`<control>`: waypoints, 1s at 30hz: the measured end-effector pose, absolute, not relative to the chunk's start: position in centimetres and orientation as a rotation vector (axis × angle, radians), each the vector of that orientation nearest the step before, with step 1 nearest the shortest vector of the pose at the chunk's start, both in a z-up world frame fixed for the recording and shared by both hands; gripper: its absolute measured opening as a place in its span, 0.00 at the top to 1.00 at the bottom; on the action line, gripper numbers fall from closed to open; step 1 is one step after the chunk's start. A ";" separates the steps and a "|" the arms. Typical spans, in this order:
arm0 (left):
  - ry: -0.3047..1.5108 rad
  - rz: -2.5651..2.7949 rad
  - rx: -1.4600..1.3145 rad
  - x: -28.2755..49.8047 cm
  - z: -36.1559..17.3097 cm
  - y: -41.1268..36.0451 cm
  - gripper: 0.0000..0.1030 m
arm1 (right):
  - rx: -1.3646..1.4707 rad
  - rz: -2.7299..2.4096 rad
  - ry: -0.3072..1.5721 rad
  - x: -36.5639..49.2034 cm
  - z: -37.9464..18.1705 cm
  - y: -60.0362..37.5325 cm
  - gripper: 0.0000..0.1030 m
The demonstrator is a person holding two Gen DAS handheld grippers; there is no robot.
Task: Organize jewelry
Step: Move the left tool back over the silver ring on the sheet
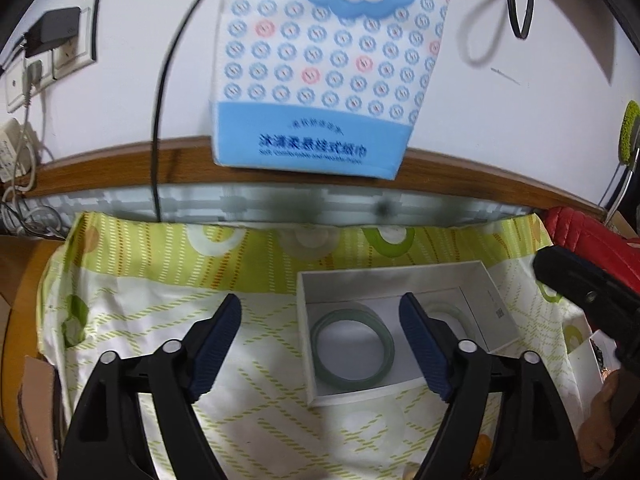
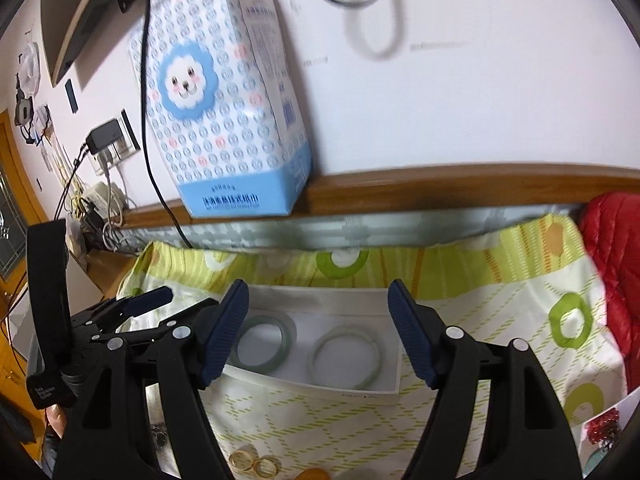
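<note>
Left wrist view is showing me my left hand-held gripper [image 1: 320, 344] hanging with its blue pads spread wide and nothing between them. Between the fingertips and a little beyond, a white box [image 1: 496, 308] is sitting on the green-patterned cloth [image 1: 160, 312]. Inside it, a darker green bangle [image 1: 353, 347] is lying flat just inside the right pad, and a paler bangle [image 1: 448, 314] is showing partly behind that pad. Far right of this gripper, the right hand-held gripper [image 1: 588, 292] is poking into the edge of the picture. Straight ahead, a blue-and-white tissue pack [image 1: 316, 80] is leaning on the wall above a wooden rail [image 1: 120, 168].

Right wrist view is giving me the left tool [image 2: 132, 312] at the far left, fingers apart. My right gripper [image 2: 316, 336] is also hovering spread and empty over the same white box [image 2: 320, 296]. The darker bangle [image 2: 266, 344] is lying beside its left pad, and the paler bangle [image 2: 346, 356] is resting near the middle of the gap, the two well inside the box. Below the left finger, gold rings [image 2: 252, 462] are lying on the cloth [image 2: 500, 308]. At the far right, something red and beaded [image 2: 604, 428] is lying beside a red jacket [image 2: 616, 272].
</note>
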State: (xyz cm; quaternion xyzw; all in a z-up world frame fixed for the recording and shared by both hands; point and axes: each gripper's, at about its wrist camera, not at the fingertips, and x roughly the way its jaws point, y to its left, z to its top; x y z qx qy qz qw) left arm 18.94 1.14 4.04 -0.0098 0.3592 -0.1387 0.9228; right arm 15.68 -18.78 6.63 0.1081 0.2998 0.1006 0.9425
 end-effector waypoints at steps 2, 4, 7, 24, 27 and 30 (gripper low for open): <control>0.718 -0.271 -0.021 18.7 4.6 1.6 0.15 | 0.211 0.184 0.571 15.0 7.5 -18.7 0.16; 0.696 -0.245 -0.025 18.4 5.3 2.1 0.13 | 0.193 0.163 0.523 14.0 8.5 -18.5 0.08; 0.669 -0.209 -0.017 17.8 6.4 2.8 0.12 | 0.193 0.187 0.497 12.8 10.1 -18.3 0.07; 0.743 -0.163 0.047 8.4 1.4 4.8 0.03 | 0.120 0.150 0.553 3.9 4.6 -20.3 0.04; 0.802 -0.138 0.042 8.9 -0.2 5.3 0.03 | 0.129 0.133 0.626 4.1 1.7 -20.6 0.04; 0.840 -0.114 0.015 9.6 -1.0 6.0 0.03 | 0.143 0.172 0.689 4.5 0.3 -20.0 0.07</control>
